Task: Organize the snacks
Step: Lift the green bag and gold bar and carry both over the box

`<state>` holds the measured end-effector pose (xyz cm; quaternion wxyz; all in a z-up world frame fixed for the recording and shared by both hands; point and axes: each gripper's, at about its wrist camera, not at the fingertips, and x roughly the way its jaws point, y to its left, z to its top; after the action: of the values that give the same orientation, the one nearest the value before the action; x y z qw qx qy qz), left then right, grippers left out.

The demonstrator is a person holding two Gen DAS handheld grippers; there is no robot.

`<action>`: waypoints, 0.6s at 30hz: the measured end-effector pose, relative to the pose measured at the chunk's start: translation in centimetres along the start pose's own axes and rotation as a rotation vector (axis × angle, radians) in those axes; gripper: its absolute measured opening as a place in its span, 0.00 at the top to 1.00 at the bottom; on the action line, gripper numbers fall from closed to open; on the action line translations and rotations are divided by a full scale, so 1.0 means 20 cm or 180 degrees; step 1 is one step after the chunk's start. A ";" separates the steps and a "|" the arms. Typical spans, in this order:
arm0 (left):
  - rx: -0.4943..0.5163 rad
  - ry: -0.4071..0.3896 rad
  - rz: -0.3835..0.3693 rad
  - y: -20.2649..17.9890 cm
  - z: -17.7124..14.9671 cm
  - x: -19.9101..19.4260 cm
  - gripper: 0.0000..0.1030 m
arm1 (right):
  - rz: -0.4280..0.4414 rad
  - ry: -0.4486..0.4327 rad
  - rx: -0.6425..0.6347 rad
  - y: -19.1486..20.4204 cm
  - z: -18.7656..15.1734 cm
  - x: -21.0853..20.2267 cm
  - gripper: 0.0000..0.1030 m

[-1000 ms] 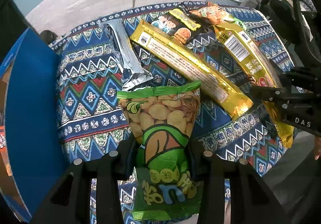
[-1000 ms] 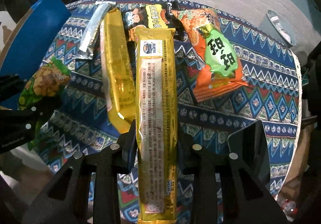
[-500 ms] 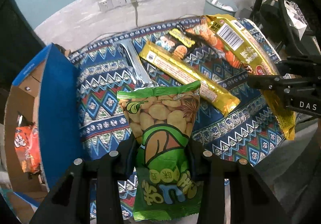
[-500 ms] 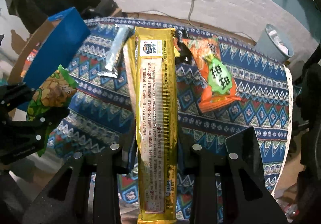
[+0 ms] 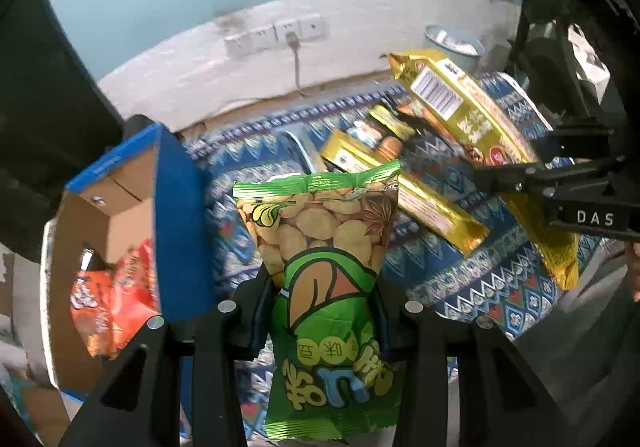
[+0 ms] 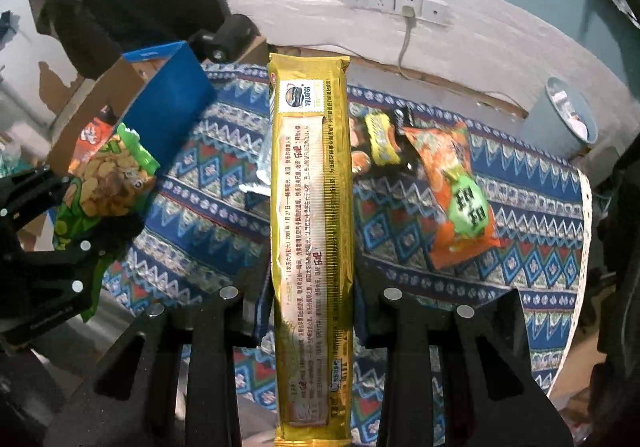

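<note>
Left wrist view: left gripper (image 5: 324, 311) is clamped on a green foil bag of broad beans (image 5: 320, 247), above the patterned blue tablecloth (image 5: 460, 271).
Right gripper (image 6: 310, 311): clamped on a long golden biscuit pack (image 6: 310, 207).
Box: blue cardboard box (image 5: 176, 215) at left, orange snack bags (image 5: 112, 299) inside.
</note>
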<state>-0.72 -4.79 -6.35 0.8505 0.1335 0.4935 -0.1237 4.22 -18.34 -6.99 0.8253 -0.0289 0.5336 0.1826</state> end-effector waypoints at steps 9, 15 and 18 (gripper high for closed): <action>-0.0218 -0.0130 0.0111 0.21 0.00 -0.10 0.60 | 0.0105 -0.0075 -0.0166 0.18 0.14 0.00 0.69; -0.0371 -0.0179 0.0193 0.34 -0.02 -0.13 0.59 | 0.0179 -0.0102 -0.0262 0.31 0.23 0.01 0.69; -0.0439 -0.0208 0.0250 0.41 -0.03 -0.15 0.59 | 0.0227 -0.0123 -0.0289 0.36 0.28 0.02 0.69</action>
<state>0.12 3.26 -3.19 0.8775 0.0897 0.4672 -0.0602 6.80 -10.14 -3.91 0.8262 -0.0437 0.5094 0.2365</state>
